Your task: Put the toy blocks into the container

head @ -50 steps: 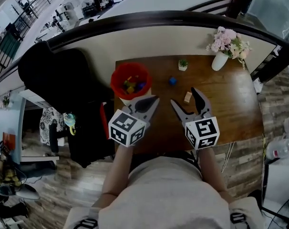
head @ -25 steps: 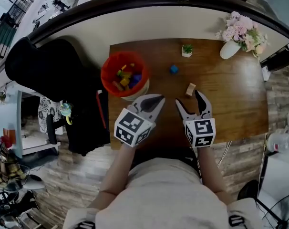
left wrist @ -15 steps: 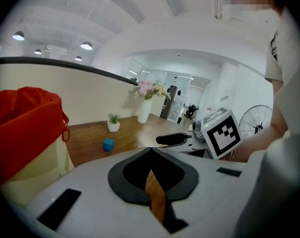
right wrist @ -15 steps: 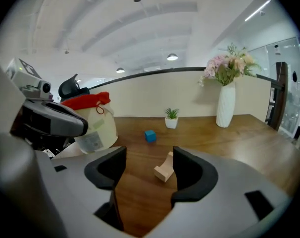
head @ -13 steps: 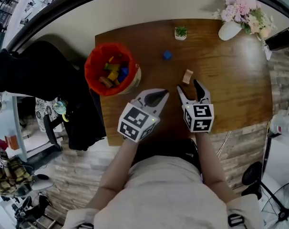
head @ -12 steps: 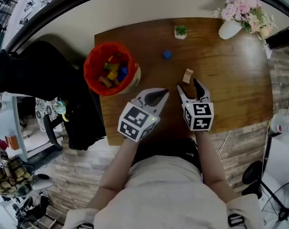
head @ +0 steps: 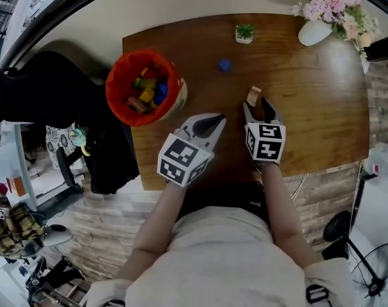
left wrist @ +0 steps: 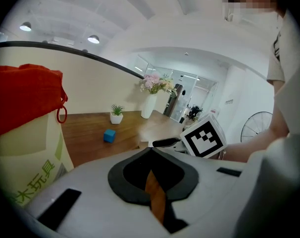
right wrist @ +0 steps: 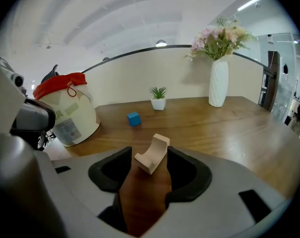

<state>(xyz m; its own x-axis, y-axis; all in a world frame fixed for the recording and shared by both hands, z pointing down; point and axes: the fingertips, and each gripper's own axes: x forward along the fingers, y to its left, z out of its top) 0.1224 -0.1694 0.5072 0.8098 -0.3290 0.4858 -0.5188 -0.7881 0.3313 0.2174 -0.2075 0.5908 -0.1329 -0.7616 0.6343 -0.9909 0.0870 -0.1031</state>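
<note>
1. Closing my right gripper on the wooden arch block is the risky part. Its fingers are spread round the block and have just been narrowing, and as far as I can see they are not yet pinching it. The block lies skewed on the table between them, so one finger may meet a corner first and spin it or push it away to the far side.
2. A hold on the curved face or on a corner could be shallow, so I judge the block may slip out on the lift.
3. My left gripper hangs just left of the right one, fingers pressed together and empty. A swing toward the bucket could knock the two together.
4. The bucket stands at the far left of the table, already holding blocks. A careless drop may hit its rim and bounce out, and a bump could tip it.
5. The blue cube waits farther off, mid-table. A sweep across could send it toward the plant pot.
</note>
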